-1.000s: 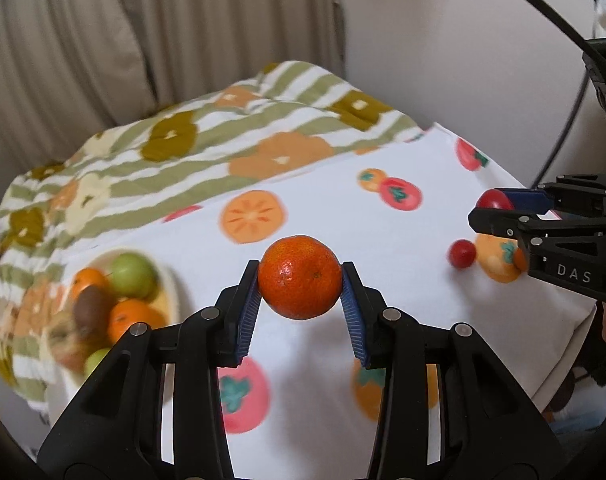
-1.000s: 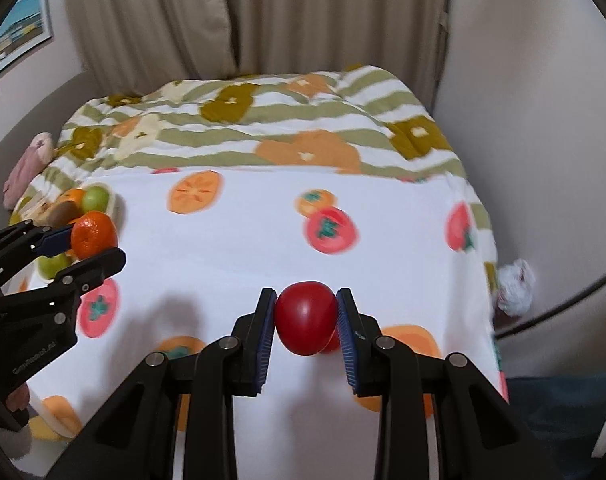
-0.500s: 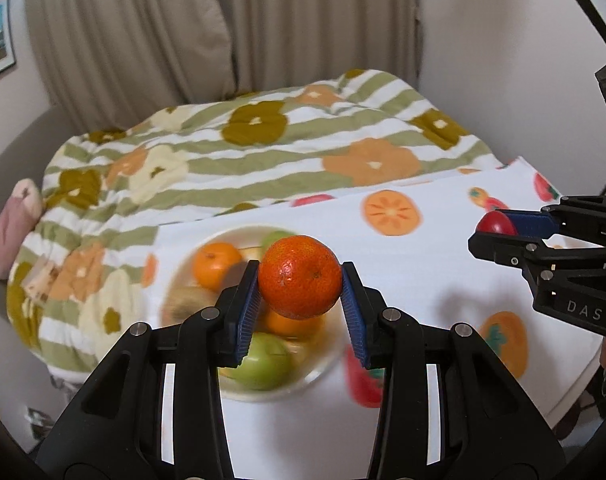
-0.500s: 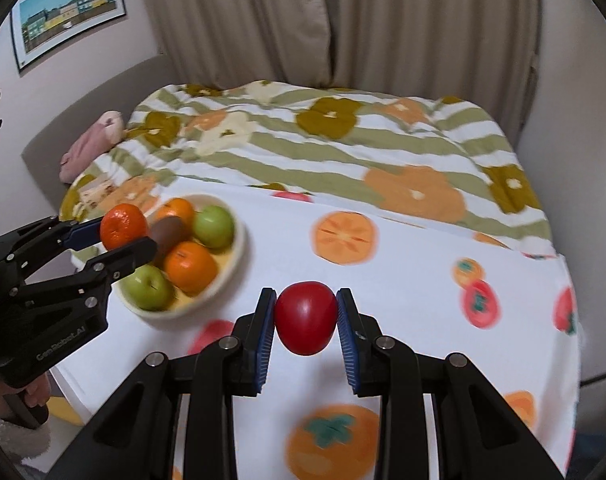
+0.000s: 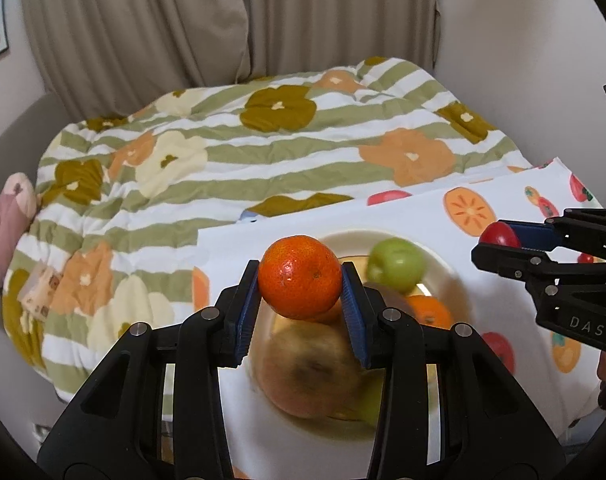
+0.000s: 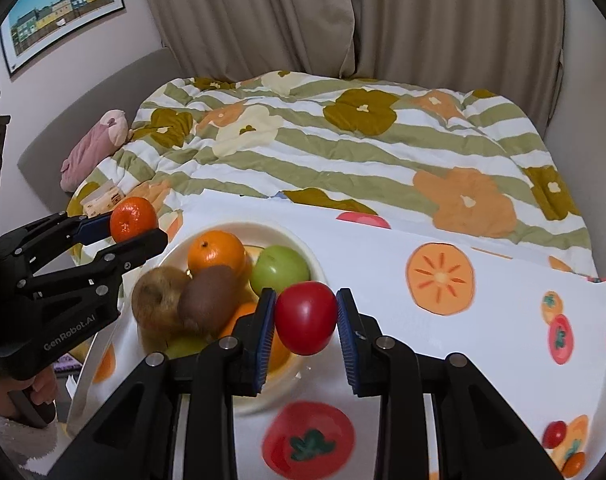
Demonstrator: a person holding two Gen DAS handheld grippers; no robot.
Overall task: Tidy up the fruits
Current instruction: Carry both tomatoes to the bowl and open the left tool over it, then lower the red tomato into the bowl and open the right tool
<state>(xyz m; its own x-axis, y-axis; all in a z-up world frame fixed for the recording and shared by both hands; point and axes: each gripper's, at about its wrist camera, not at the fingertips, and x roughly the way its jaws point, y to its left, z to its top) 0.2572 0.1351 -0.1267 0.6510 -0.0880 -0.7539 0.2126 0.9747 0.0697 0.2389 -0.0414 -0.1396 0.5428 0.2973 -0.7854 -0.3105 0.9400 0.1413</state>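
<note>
The bowl (image 6: 303, 254) on the fruit-print cloth (image 6: 483, 320) already holds an orange, a green apple (image 6: 279, 270), a kiwi and more. Two fruits are not yet in: the left gripper (image 5: 301, 278) is clamped on a mandarin (image 5: 300, 276) above the bowl, and the right gripper (image 6: 305, 318) pinches a red tomato (image 6: 306, 317) over its near rim — both jaws narrowed to fruit width. A small red fruit (image 6: 554, 434) lies on the cloth's far right.

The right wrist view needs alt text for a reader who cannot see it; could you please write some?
The right tool holds a red tomato at the near rim of a white bowl holding an orange, a green apple and brown fruit. At left, the left tool holds a mandarin beside the bowl, on a fruit-print cloth.
</note>
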